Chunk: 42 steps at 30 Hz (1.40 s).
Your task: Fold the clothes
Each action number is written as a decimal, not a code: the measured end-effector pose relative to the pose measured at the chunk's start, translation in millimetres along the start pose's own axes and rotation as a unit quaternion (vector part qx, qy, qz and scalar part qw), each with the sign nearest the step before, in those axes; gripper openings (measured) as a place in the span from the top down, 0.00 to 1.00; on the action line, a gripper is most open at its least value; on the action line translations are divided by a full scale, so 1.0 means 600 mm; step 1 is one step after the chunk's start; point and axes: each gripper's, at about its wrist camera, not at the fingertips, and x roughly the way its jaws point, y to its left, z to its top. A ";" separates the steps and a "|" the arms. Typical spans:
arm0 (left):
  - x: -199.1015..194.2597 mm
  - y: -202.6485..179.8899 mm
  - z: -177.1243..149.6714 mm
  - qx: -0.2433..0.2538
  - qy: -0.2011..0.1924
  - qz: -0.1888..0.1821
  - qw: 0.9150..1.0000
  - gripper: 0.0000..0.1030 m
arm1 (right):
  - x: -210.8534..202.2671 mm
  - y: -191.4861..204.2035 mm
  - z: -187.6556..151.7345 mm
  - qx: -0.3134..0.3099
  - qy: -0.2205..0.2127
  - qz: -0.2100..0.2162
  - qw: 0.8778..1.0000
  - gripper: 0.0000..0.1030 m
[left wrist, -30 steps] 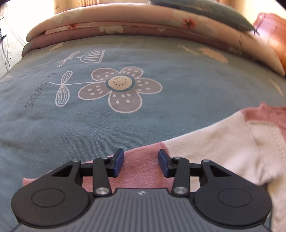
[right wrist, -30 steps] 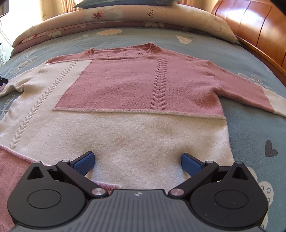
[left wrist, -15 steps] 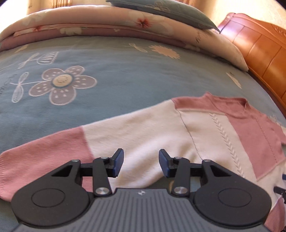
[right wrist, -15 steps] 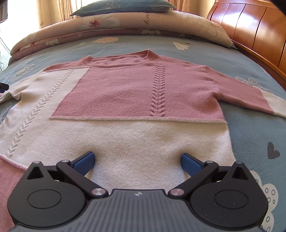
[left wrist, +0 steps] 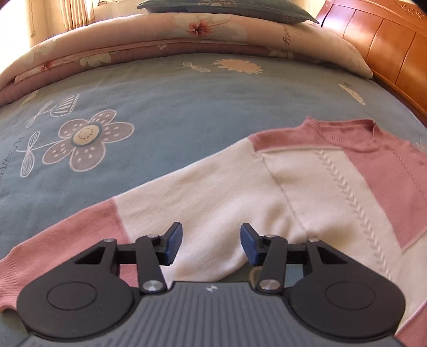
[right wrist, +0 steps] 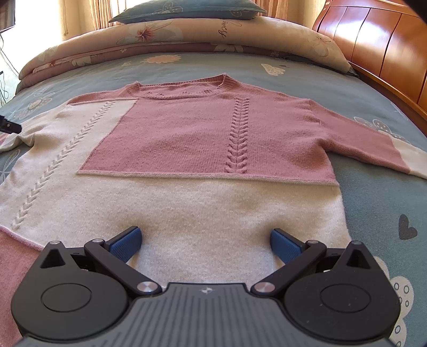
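Note:
A pink and cream knit sweater lies flat, front up, on the bed, neck towards the pillows and both sleeves spread out. My right gripper is wide open and empty, just above the cream hem. My left gripper is partly open and empty, above the cream part of the sweater's left sleeve, whose pink cuff end lies to the left. The sweater's body and neckline show in the left wrist view. The left gripper's tip shows at the left edge of the right wrist view.
The blue flowered bedsheet covers the bed. A rolled floral quilt with a blue pillow on it lies at the head. A wooden bed frame runs along the right side.
My left gripper has swung right from the pink cuff to the cream part of the sleeve, bringing the sweater's shoulder and neck into view. My right gripper has barely moved.

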 end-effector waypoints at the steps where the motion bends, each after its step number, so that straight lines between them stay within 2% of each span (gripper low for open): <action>1: 0.010 -0.006 0.000 0.002 0.008 0.004 1.000 0.53 | 0.000 0.000 0.000 0.000 0.000 0.000 1.000 0.00; 3: 0.026 -0.014 -0.004 0.010 0.023 0.012 1.000 0.52 | -0.001 0.000 0.000 0.000 0.001 0.000 1.000 0.00; 5: 0.026 -0.016 -0.011 0.022 0.021 0.019 0.999 0.51 | -0.001 -0.001 0.000 -0.001 0.002 0.000 1.000 0.00; 6: 0.019 -0.008 -0.012 0.011 0.018 0.017 1.000 0.51 | -0.001 -0.001 0.000 0.000 0.003 0.001 1.000 0.00; 9: -0.013 0.033 -0.012 -0.046 0.000 0.004 0.999 0.52 | -0.003 -0.002 0.000 -0.001 0.005 0.001 1.000 0.00; 11: -0.039 0.075 -0.018 -0.091 -0.019 0.013 0.996 0.52 | -0.003 -0.002 0.001 -0.001 0.006 0.001 1.000 0.00; 14: -0.073 0.155 -0.042 -0.185 -0.034 0.037 0.981 0.55 | -0.003 -0.001 0.001 0.000 0.006 0.001 1.000 0.00; 16: -0.095 0.203 -0.076 -0.274 -0.043 0.026 0.960 0.55 | -0.003 -0.001 0.001 0.000 0.007 0.001 1.000 0.00; 18: -0.114 0.243 -0.116 -0.356 -0.055 0.008 0.933 0.55 | -0.003 -0.001 0.001 0.000 0.007 0.000 1.000 0.00; 20: -0.130 0.268 -0.164 -0.424 -0.072 -0.018 0.903 0.55 | -0.003 -0.001 0.000 0.000 0.006 0.000 1.000 0.00; 21: -0.133 0.278 -0.183 -0.447 -0.078 -0.022 0.891 0.55 | -0.003 -0.001 0.000 0.000 0.005 0.000 1.000 0.00; 25: -0.113 0.309 -0.238 -0.515 -0.085 -0.025 0.852 0.54 | -0.003 -0.001 -0.002 0.000 0.003 0.000 1.000 0.00; 28: -0.094 0.327 -0.255 -0.547 -0.112 -0.031 0.829 0.53 | -0.003 -0.001 -0.002 0.001 0.003 0.000 1.000 0.00; 29: -0.088 0.332 -0.259 -0.556 -0.125 -0.037 0.821 0.49 | -0.002 -0.001 -0.002 0.001 0.002 0.000 1.000 0.00; 31: -0.077 0.343 -0.258 -0.567 -0.144 -0.043 0.810 0.46 | -0.002 -0.001 -0.002 0.001 0.001 0.000 1.000 0.00; 32: -0.071 0.348 -0.256 -0.569 -0.150 -0.045 0.807 0.46 | -0.002 -0.001 -0.002 0.001 0.001 0.000 1.000 0.00; 38: -0.039 0.367 -0.236 -0.565 -0.183 -0.047 0.803 0.46 | -0.001 0.000 -0.003 0.002 -0.002 -0.001 1.000 0.00; 39: -0.035 0.369 -0.232 -0.563 -0.188 -0.046 0.804 0.49 | -0.001 0.000 -0.003 0.002 -0.002 -0.001 1.000 0.00; 40: -0.032 0.368 -0.226 -0.556 -0.188 -0.037 0.809 0.50 | -0.001 0.000 -0.003 0.002 -0.002 -0.001 1.000 0.00; 41: -0.030 0.367 -0.219 -0.547 -0.186 -0.023 0.816 0.63 | -0.001 0.000 -0.002 0.002 -0.002 -0.001 1.000 0.00; 42: -0.029 0.364 -0.212 -0.535 -0.181 -0.004 0.825 0.86 | -0.001 0.000 -0.002 0.002 -0.003 -0.001 1.000 0.00</action>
